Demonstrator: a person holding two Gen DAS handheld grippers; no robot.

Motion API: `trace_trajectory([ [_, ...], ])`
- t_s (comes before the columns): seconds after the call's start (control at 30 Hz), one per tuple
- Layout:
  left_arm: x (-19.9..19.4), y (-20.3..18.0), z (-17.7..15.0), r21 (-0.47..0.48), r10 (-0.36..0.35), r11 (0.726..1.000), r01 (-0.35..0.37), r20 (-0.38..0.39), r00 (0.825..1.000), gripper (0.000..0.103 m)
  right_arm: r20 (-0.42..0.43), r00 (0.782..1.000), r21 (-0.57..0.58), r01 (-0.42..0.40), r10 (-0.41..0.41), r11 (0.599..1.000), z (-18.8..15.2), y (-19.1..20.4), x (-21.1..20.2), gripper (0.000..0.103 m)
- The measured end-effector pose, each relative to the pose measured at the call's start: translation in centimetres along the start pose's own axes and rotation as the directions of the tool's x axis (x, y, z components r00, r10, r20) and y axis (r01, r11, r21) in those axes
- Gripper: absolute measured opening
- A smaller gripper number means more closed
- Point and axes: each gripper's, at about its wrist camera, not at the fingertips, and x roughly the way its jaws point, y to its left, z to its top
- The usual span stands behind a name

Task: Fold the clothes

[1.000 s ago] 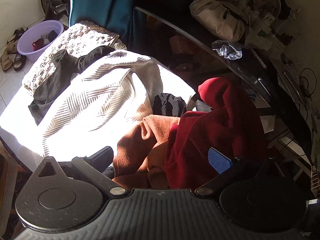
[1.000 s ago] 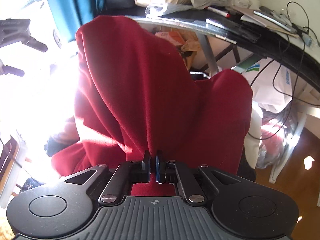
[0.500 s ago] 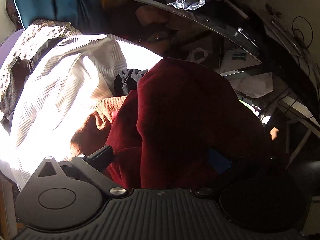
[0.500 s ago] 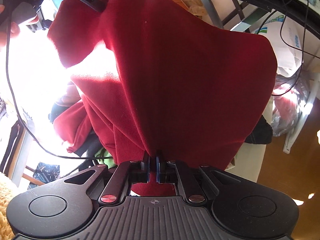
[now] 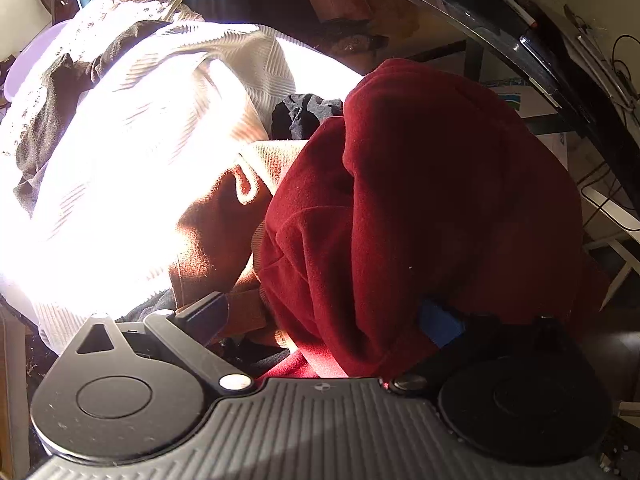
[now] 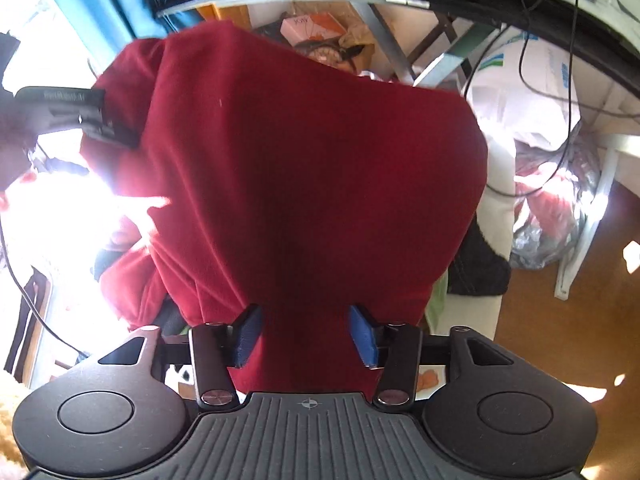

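Observation:
A dark red garment (image 5: 432,208) is heaped on the right of the clothes pile. It hangs across most of the right wrist view as the same red garment (image 6: 312,168). My left gripper (image 5: 320,320) is open wide, and the red cloth drapes over its right blue pad (image 5: 438,322). My right gripper (image 6: 304,336) is open, its blue pads (image 6: 245,336) standing apart with the red cloth loose between them. In the right wrist view the left gripper (image 6: 100,124) touches the garment's upper left edge.
A white ribbed sweater (image 5: 152,152) lies in bright sun at left, with a brown garment (image 5: 216,224) and a black one (image 5: 304,114) beside the red one. A dark glass table edge (image 5: 532,52) curves overhead. Cables and a white sack (image 6: 532,92) sit at right.
My right gripper has opened and let go of the red garment. The garment has sagged lower in the right wrist view. The left gripper stays open, now closer to the red cloth.

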Motion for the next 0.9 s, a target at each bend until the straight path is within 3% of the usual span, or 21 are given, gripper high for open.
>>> trace_trajectory([
  [0.23, -0.6, -0.1, -0.4, 0.028, 0.016, 0.999, -0.016, 0.017, 1.000, 0.103, 0.105, 0.994, -0.030, 0.013, -0.010, 0.999, 3.7, 0.3, -2.0, 0.056],
  [0.3, -0.7, 0.3, -0.4, 0.018, 0.018, 1.000, -0.018, 0.016, 1.000, 0.103, 0.135, 0.990, -0.019, 0.033, -0.030, 0.999, 4.8, 0.5, -2.1, 0.068],
  [0.5, -1.7, 2.6, -0.5, -0.069, 0.002, 0.998, -0.001, 0.007, 1.000, 0.103, 0.199, 0.978, -0.002, 0.059, -0.058, 0.998, 7.9, 2.1, -1.1, 0.087],
  [0.67, -3.0, 4.5, -0.9, -0.092, 0.055, 0.994, -0.052, 0.032, 0.998, 0.103, 0.189, 0.979, -0.106, 0.099, -0.077, 0.989, 9.8, 4.7, 1.6, 0.091],
  [0.8, -4.1, 6.9, -1.2, -0.176, 0.115, 0.979, -0.105, 0.051, 0.992, 0.103, 0.193, 0.976, -0.171, 0.139, -0.105, 0.975, 11.4, 6.0, 3.3, 0.099],
  [0.9, -4.5, 8.5, -1.5, -0.240, 0.148, 0.962, -0.131, 0.053, 0.988, 0.103, 0.194, 0.974, -0.189, 0.155, -0.118, 0.970, 12.5, 6.0, 4.3, 0.100],
])
